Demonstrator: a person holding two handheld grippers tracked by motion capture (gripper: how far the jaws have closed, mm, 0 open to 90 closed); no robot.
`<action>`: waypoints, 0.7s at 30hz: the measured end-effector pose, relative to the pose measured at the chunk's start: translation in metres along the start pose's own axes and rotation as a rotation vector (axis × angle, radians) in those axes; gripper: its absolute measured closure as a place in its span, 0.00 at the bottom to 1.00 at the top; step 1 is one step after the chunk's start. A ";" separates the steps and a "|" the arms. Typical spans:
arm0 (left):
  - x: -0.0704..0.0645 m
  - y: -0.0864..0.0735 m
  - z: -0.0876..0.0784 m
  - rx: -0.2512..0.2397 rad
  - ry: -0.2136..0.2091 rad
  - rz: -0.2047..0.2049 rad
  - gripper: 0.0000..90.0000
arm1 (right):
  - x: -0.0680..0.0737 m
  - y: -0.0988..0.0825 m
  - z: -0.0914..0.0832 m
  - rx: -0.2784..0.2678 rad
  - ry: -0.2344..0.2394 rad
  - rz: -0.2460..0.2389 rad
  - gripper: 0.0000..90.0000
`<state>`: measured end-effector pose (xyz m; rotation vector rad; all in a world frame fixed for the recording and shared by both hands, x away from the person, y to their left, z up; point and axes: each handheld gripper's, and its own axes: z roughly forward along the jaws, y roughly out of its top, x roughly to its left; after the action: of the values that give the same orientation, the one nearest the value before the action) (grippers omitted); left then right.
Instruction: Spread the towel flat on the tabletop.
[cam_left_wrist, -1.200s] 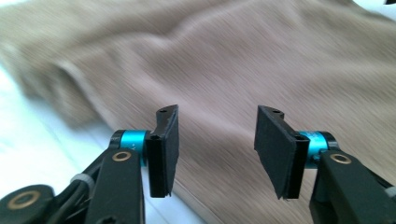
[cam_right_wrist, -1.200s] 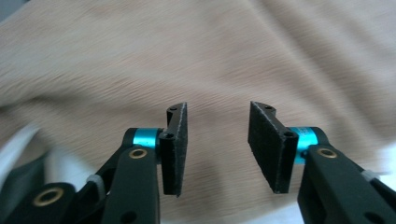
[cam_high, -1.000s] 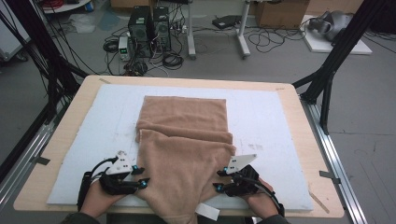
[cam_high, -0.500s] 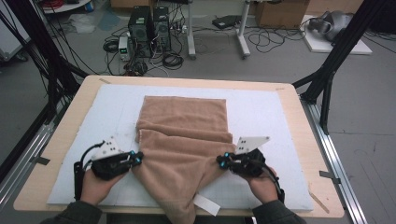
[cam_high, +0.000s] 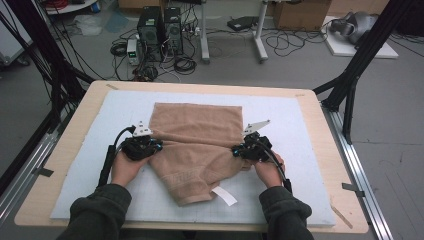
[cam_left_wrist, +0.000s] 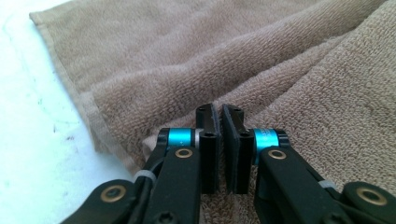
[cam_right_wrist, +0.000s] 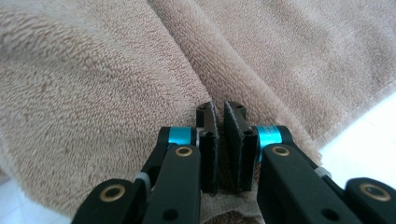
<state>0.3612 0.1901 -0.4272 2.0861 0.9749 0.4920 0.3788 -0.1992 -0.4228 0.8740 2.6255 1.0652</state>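
A: Where's the towel (cam_high: 197, 142) sitting?

B: Middle of the white mat (cam_high: 90, 135) on the surface (cam_high: 60, 170). Far half lies flat; the near part is bunched and lifted toward the far side, one corner with a white tag (cam_high: 223, 196) trailing near the front edge.

A: Claws?

B: Left claw (cam_high: 159, 146) is pinched on the towel's left edge, right claw (cam_high: 234, 150) on the right edge. In the left gripper view (cam_left_wrist: 219, 122) and the right gripper view (cam_right_wrist: 219, 120) the jaws stand almost together, only a thin layer of terry between the pads. Both hold cloth, nothing else.

A: How will it handle?

B: Soft, light, limp, by my read. No stiffness, so anything unsupported sags, which is why the middle droops between the claws. The terry looks grippy; I don't expect slip. Best hold is on the hemmed side edges, where they are now.

A: Room to move?

B: Plenty. Bare mat left and right of the towel, and a clear strip beyond its far edge. The near edge of the surface is close to the hanging corner, so I'd watch that the tag end doesn't drag off the front.
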 end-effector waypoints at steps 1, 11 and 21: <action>0.000 0.000 -0.004 -0.009 -0.001 -0.002 0.89 | 0.000 0.000 -0.001 -0.007 -0.003 -0.002 0.88; -0.014 -0.012 -0.069 -0.148 -0.031 0.014 0.66 | 0.031 -0.005 -0.062 -0.169 -0.041 -0.085 0.75; -0.035 -0.054 -0.042 0.043 -0.122 0.042 0.59 | 0.072 -0.035 -0.024 -0.065 0.066 -0.194 0.57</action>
<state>0.2882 0.2056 -0.4434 2.1523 0.8793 0.3633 0.2958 -0.1915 -0.4258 0.5670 2.6460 1.1382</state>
